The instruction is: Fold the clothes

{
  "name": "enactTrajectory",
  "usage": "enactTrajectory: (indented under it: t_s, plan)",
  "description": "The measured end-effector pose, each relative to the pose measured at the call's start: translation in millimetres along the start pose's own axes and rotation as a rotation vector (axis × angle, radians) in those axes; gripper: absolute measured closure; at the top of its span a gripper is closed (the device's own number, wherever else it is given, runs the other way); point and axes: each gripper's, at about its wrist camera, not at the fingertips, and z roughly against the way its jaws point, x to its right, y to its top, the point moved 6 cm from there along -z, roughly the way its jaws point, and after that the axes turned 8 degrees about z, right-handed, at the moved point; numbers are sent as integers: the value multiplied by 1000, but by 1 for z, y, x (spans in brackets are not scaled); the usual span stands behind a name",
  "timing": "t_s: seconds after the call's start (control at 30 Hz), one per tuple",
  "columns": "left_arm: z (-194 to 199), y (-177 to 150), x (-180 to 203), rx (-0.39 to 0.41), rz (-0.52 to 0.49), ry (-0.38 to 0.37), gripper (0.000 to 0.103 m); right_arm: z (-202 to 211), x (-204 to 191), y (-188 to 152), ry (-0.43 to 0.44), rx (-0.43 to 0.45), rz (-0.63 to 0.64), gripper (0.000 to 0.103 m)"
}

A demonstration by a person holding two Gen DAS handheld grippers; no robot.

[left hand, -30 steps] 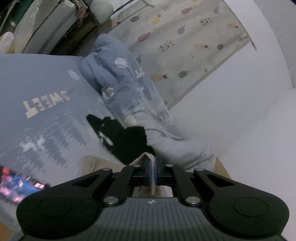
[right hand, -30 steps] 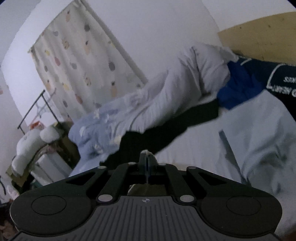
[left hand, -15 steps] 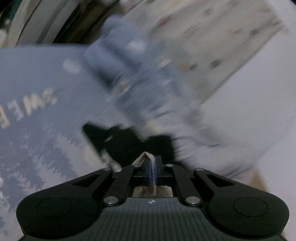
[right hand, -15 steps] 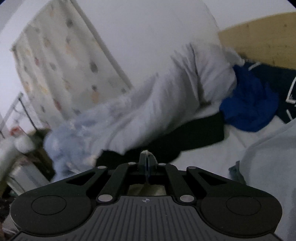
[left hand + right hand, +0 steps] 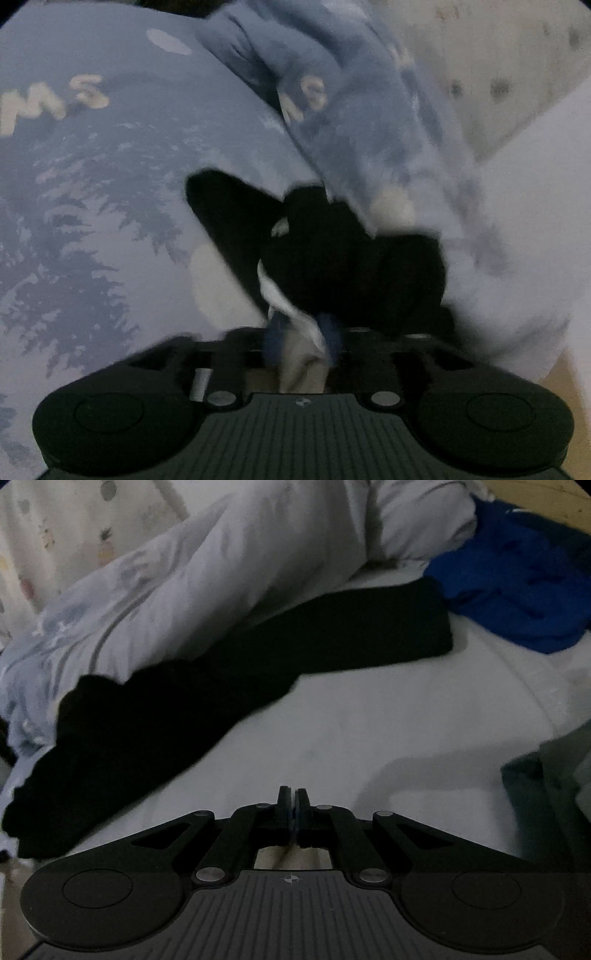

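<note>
Laying-down stage of a fold, by the look of it. Left gripper: fingers just sprung apart, a strip of pale cloth lying loose between the blue pads, not pinched, at the near edge of the bed. Right gripper: fingers all but closed, just starting to part, no cloth visible between them. To finish well – let the pale cloth drop fully clear of both pads before drawing back, pull straight out along the fingers rather than sideways so the edge is not dragged askew, and keep clear of the black garment stretched along the rolled quilt, just ahead of the left gripper. Worth checking afterwards that the released edge lies flat, since most of the cloth is hidden under the grippers. As for writing – only large pale letters printed on the quilt, upside down and blurred: "MS" on the flat part, another similar pair on the bunched fold. No brand or label legible anywhere.
</note>
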Motion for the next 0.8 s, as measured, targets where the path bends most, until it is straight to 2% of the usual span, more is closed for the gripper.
enactTrajectory:
  t_s: [0.07, 0.1, 0.17, 0.2, 0.23, 0.27, 0.33, 0.37, 0.4, 0.5, 0.6, 0.63, 0.7, 0.73, 0.8]
  plan:
    - [9, 6, -10, 38, 44, -22, 33, 2, 15, -2, -27, 27, -95, 75]
    - [16, 7, -14, 50, 48, -18, 32, 6, 14, -7, -30, 27, -103, 74]
    - [32, 5, -12, 43, -8, 13, 32, 14, 10, -17, -34, 26, -109, 74]
    - [41, 3, -10, 40, -44, 26, 31, 22, -3, -24, -20, 22, -59, 74]
    - [53, -1, -2, 39, -104, 31, 31, 30, -17, -32, -3, 19, -2, 69]
    - [66, -7, 5, 37, -161, 30, 31, 38, -32, -39, 13, 15, 55, 58]
    - [96, -28, 22, 26, -253, -15, 27, 56, -63, -56, 49, 13, 163, 44]
    - [111, -38, 30, 20, -299, -37, 23, 66, -79, -64, 70, 17, 214, 41]
    - [127, -51, 39, 13, -344, -65, 20, 74, -95, -75, 97, 10, 247, 39]
    - [163, -107, 62, -11, -476, -165, 19, 95, -141, -108, 165, -13, 332, 36]
    - [166, -167, 70, -43, -549, -208, 19, 99, -184, -144, 203, -47, 410, 35]
    - [163, -183, 70, -49, -578, -202, 20, 97, -194, -151, 205, -53, 435, 35]
    - [154, -212, 66, -61, -664, -155, 29, 91, -212, -169, 208, -50, 489, 39]
    - [149, -225, 64, -71, -706, -128, 32, 85, -219, -175, 196, -51, 516, 45]
    - [137, -240, 53, -117, -769, -53, 51, 75, -229, -184, 186, -69, 538, 57]
